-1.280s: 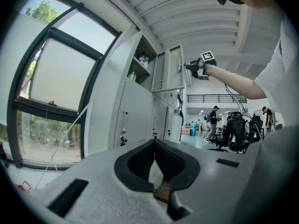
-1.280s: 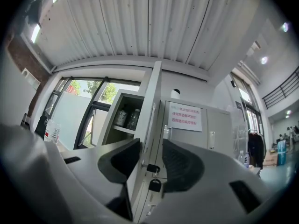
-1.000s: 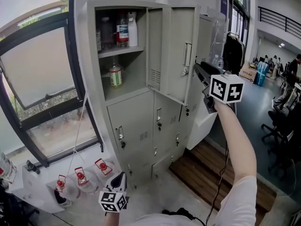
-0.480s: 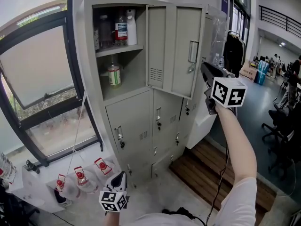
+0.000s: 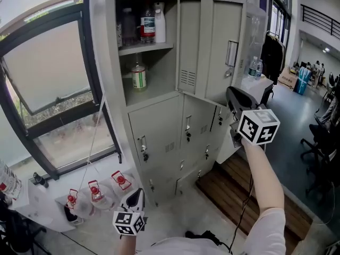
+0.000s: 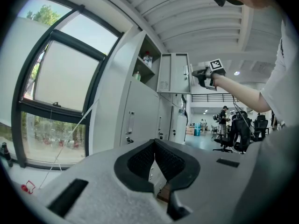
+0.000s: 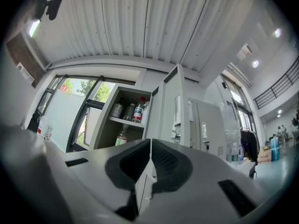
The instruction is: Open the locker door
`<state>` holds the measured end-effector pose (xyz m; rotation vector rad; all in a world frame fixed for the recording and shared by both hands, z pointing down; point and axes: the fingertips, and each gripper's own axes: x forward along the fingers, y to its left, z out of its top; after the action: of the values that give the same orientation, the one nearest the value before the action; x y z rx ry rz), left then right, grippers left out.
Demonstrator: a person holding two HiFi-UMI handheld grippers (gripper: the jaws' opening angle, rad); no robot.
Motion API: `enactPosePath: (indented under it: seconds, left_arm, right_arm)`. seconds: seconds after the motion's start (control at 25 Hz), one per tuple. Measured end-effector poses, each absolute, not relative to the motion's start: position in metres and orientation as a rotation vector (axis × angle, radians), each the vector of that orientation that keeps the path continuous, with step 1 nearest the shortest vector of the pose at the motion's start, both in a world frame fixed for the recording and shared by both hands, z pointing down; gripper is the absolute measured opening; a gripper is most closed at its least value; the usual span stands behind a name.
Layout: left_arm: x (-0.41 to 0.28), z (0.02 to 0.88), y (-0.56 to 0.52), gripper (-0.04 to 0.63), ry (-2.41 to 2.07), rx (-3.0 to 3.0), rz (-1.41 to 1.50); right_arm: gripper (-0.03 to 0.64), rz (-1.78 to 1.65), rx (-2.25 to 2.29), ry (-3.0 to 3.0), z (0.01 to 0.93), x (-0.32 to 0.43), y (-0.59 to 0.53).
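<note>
The grey locker [image 5: 159,132] has its top compartment open. Its door [image 5: 212,47] is swung out to the right, with the handle [image 5: 231,53] on the outer face. Bottles [image 5: 149,23] stand on the upper shelf and one bottle [image 5: 139,74] stands below it. My right gripper [image 5: 234,97] hangs below the door's lower corner, apart from it, jaws shut and empty. In the right gripper view its pads meet [image 7: 150,140] in front of the door [image 7: 170,106]. My left gripper [image 5: 135,198] is low near the floor, shut on nothing [image 6: 154,141].
Several red-capped water jugs [image 5: 95,193] sit on the floor at the left under a large window [image 5: 48,62]. Lower locker doors [image 5: 154,137] are closed. A wooden step [image 5: 228,190], a white table [image 5: 257,89] and office chairs [image 5: 319,142] lie to the right.
My right gripper has come away from the door's handle and dropped lower to the right. The door has swung wider open. The left gripper has stayed low.
</note>
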<state>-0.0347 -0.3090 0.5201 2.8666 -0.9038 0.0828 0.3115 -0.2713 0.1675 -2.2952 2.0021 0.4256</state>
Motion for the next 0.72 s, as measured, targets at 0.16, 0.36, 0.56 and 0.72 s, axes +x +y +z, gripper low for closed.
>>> enactPosePath:
  seconds: [0.16,0.36,0.56,0.72]
  left_arm:
    - [-0.044,0.520,-0.316,0.008,-0.928,2.863,0.080]
    - [-0.050,0.516,-0.321,0.009,-0.955,2.863,0.069]
    - [-0.057,0.517,-0.325,0.008,-0.985,2.853,0.084]
    - [-0.058,0.511,-0.324,0.009,-0.995,2.855,0.063]
  right_arm:
    - [0.012,0.349,-2.235,2.044,0.219,0.287,-0.278]
    - [0.012,0.230,-2.199,2.086,0.302,0.249,-0.283]
    - [0.012,0.201,-2.080,2.136,0.364,0.191,-0.282]
    - [0.012,0.146,-2.069,2.169,0.409,0.151,-0.282]
